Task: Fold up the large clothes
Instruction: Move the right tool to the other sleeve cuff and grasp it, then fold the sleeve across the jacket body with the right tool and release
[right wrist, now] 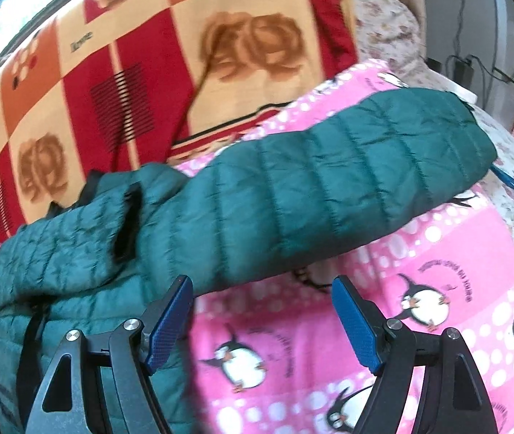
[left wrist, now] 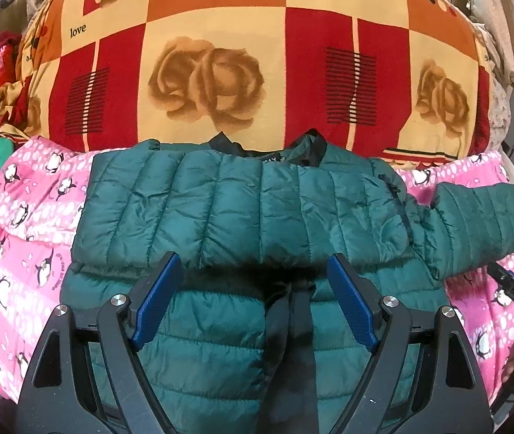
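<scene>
Left tool [left wrist: 255, 282] and right tool [right wrist: 262, 307] gape wide, gripping nothing, above the green puffer jacket [left wrist: 242, 199] — one sleeve [right wrist: 347, 177] outstretched — on the pink penguin blanket [right wrist: 419, 271].

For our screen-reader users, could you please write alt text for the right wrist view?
A dark green puffer jacket lies on a pink penguin-print blanket, one sleeve stretched out to the right. The open right tool hovers just below the sleeve, holding nothing.
</scene>
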Demonstrator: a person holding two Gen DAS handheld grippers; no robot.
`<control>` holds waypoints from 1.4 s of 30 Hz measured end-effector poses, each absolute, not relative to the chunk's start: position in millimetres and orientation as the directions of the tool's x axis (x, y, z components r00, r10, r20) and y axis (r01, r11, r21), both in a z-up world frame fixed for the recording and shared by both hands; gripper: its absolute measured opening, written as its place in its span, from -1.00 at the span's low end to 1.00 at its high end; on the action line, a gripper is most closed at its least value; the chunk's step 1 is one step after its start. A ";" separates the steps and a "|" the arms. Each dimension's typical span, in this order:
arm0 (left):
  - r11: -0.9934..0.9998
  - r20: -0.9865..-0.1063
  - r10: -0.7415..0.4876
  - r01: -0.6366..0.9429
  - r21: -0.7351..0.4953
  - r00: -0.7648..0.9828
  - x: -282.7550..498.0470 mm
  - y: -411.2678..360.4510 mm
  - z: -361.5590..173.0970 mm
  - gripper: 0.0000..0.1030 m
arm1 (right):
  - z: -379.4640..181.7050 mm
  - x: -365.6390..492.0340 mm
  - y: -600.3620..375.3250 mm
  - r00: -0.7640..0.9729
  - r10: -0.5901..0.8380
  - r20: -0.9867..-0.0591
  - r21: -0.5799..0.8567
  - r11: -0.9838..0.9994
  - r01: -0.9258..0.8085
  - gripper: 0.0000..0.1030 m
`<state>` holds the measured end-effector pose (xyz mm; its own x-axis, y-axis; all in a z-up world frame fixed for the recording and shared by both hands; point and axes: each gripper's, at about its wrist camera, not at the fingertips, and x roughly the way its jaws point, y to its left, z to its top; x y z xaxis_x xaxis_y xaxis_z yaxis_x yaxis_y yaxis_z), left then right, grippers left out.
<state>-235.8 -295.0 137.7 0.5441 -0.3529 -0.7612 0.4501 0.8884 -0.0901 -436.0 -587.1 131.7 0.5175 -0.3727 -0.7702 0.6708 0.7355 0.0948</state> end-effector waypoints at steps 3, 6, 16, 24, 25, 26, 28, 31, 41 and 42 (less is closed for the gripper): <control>0.891 -0.765 -0.350 0.444 -0.094 0.540 -227.0 -297.4 135.6 0.62 | 130.3 -442.8 -601.3 0.507 -0.387 -0.770 0.096 0.715 0.692 0.49; 0.896 -0.772 -0.346 0.432 -0.103 0.533 -219.0 -296.8 132.8 0.62 | 129.6 -452.3 -617.1 0.497 -0.408 -0.766 0.103 0.685 0.721 0.50; 0.904 -0.789 -0.335 0.411 -0.116 0.515 -205.1 -289.7 118.0 0.62 | 121.1 -479.6 -693.1 0.430 -0.490 -0.758 0.135 0.526 0.839 0.56; 0.910 -0.798 -0.322 0.398 -0.114 0.509 -196.2 -286.0 109.1 0.62 | 123.9 -475.3 -739.2 0.439 -0.530 -0.726 0.184 0.465 0.866 0.68; 0.911 -0.797 -0.321 0.397 -0.112 0.511 -195.4 -285.2 108.9 0.62 | 123.6 -473.7 -744.9 0.436 -0.534 -0.725 0.187 0.457 0.870 0.68; 0.912 -0.797 -0.319 0.396 -0.110 0.513 -194.7 -284.1 108.4 0.62 | 123.3 -472.4 -748.8 0.442 -0.543 -0.714 0.193 0.455 0.869 0.68; 0.913 -0.798 -0.315 0.393 -0.107 0.514 -193.4 -281.3 107.9 0.62 | 122.3 -471.8 -754.0 0.470 -0.545 -0.694 0.214 0.467 0.858 0.66; 0.917 -0.796 -0.313 0.383 -0.110 0.519 -191.6 -274.8 109.0 0.62 | 126.7 -478.3 -755.2 0.515 -0.554 -0.654 0.252 0.483 0.839 -0.26; 0.931 -0.777 -0.303 0.346 -0.116 0.552 -187.3 -250.7 119.1 0.62 | 173.3 -466.8 -690.1 0.741 -0.404 -0.536 0.366 0.680 0.635 -0.73; 0.933 -0.775 -0.300 0.340 -0.117 0.556 -186.9 -246.9 120.5 0.62 | 178.6 -459.3 -677.9 0.757 -0.384 -0.529 0.362 0.704 0.611 -0.73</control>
